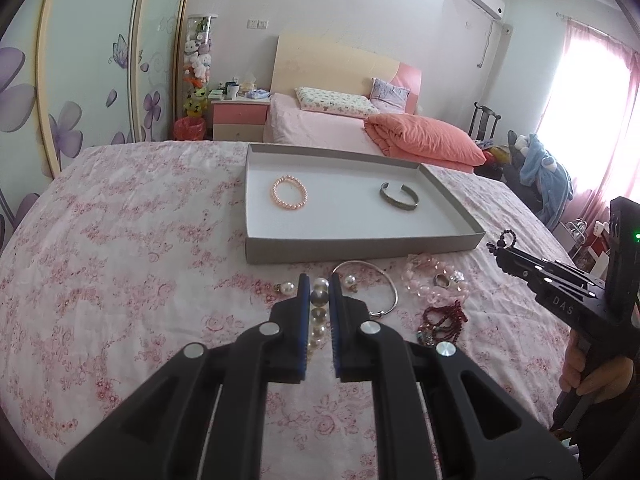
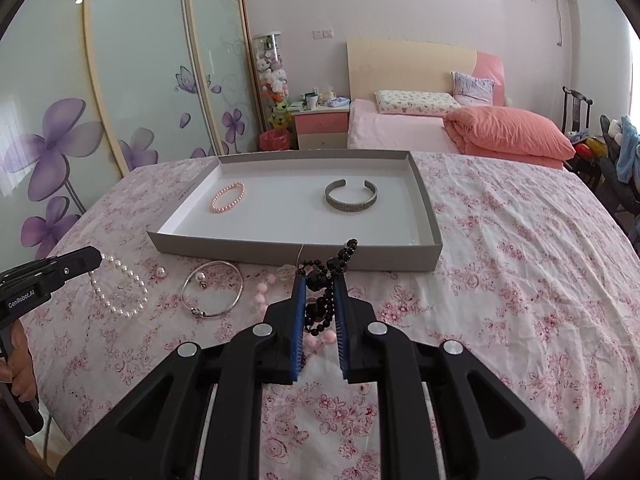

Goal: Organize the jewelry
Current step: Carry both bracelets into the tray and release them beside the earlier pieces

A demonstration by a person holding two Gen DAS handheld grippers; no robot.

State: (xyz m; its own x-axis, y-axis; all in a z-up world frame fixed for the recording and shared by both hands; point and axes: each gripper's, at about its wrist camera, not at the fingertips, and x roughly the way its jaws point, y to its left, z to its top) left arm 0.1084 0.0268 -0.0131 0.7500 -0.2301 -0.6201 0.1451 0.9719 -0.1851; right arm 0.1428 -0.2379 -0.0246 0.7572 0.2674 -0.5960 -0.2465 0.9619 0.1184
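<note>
This is a home bedroom: beyond the fingers stands a pink bed (image 1: 320,128) with a cream wooden headboard (image 1: 332,66), a pink-white bedside cabinet (image 1: 239,120), and a flower-printed sliding wardrobe (image 2: 120,92).

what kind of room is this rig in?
A bedroom, most likely a home one: a made bed with pillows and a headboard, a bedside cabinet, and a wardrobe with flower-printed sliding doors. The work surface is a floral bedsheet.

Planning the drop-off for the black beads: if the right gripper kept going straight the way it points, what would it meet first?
Probably the near wall of the gray tray, straight ahead of the right gripper holding the black bead bracelet. Depth is unclear; if high enough it clears the wall into the tray.
</note>
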